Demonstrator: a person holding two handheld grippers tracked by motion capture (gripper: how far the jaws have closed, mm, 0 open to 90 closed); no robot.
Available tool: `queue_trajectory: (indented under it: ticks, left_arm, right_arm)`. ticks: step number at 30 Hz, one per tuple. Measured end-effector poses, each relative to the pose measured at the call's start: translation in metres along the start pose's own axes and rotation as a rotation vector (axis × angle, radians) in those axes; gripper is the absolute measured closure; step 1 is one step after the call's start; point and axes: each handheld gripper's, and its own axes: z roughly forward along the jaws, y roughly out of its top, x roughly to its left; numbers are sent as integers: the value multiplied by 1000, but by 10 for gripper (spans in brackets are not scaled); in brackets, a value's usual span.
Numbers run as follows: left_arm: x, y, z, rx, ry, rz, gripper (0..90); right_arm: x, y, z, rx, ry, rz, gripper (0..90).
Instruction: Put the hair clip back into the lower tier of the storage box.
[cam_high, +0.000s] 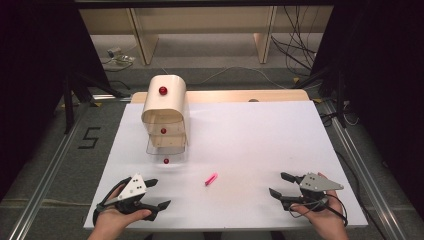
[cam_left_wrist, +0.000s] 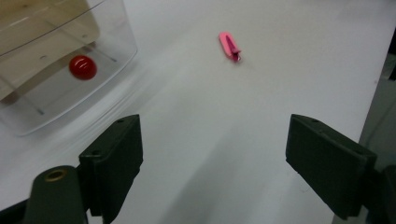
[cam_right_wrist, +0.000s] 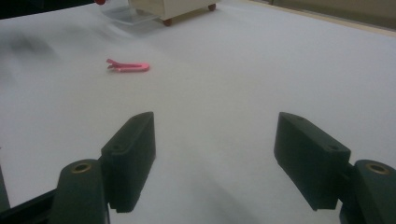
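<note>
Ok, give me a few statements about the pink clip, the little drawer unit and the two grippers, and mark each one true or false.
1. The pink clip lies on the white table between the two grippers. True.
2. The left gripper is shut on the clip. False: its jaws stand open and apart from the clip, which lies farther out on the table.
3. The bottom clear drawer of the drawer unit is pulled out. True.
4. The drawer knobs are blue. False: the knobs are red.
5. The right gripper is open, holding nothing. True.
</note>
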Motion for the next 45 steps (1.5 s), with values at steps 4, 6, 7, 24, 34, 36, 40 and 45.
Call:
queue_trajectory:
  ticks: [4,6,7,24,34,36,40,45]
  left_arm:
    - [-4,7,12,7,-20,15,204]
    - [-8,12,22,14,-36,20,210]
    - [-8,12,22,14,-36,20,219]
    - [-16,34,76,72,-43,45,435]
    - [-23,45,104,91,-60,47,579]
    - [-24,46,110,98,-61,36,604]
    - [-25,47,115,105,-60,38,638]
    - [-25,49,123,112,-53,38,693]
  right_arm:
    - [3,0,1,10,2,-7,302]
    - [5,1,1,2,-1,-10,302]
    - [5,1,1,2,-1,-10,302]
    - [4,1,6,9,18,-14,302]
    - [5,1,6,10,17,-17,302]
    - [4,0,6,11,17,-17,302]
    - [5,1,6,11,18,-18,302]
    - [5,1,6,14,19,-19,302]
